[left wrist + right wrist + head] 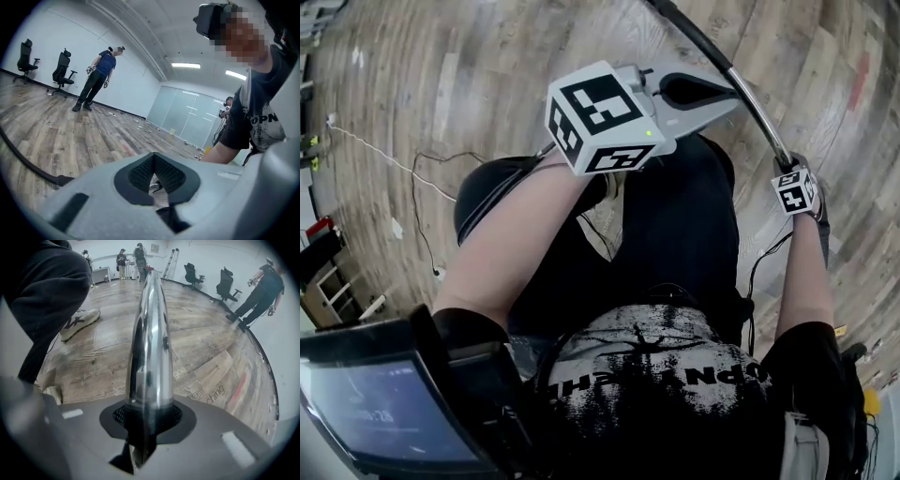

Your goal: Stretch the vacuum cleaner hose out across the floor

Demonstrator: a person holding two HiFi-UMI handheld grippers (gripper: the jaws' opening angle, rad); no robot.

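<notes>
head view: white cable on floor

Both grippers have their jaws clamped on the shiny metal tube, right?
No. Only the right gripper clamps the metal tube; the left gripper view shows the left gripper with its jaws shut together on nothing.

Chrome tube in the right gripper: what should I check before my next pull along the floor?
1. Grip: right gripper fingers clamp the shiny chrome metal tube: ok.
2. Free hand: left gripper is shut, with nothing between its fingers: ok.
3. Path: wooden plank floor along the tube shows bare boards; black office chairs stand far off: ok.
4. Trip risk: thin white cable lies on the floor at the person's left: not ok.
5. Stretch: vacuum hose is not clearly in view: cannot tell.
</notes>
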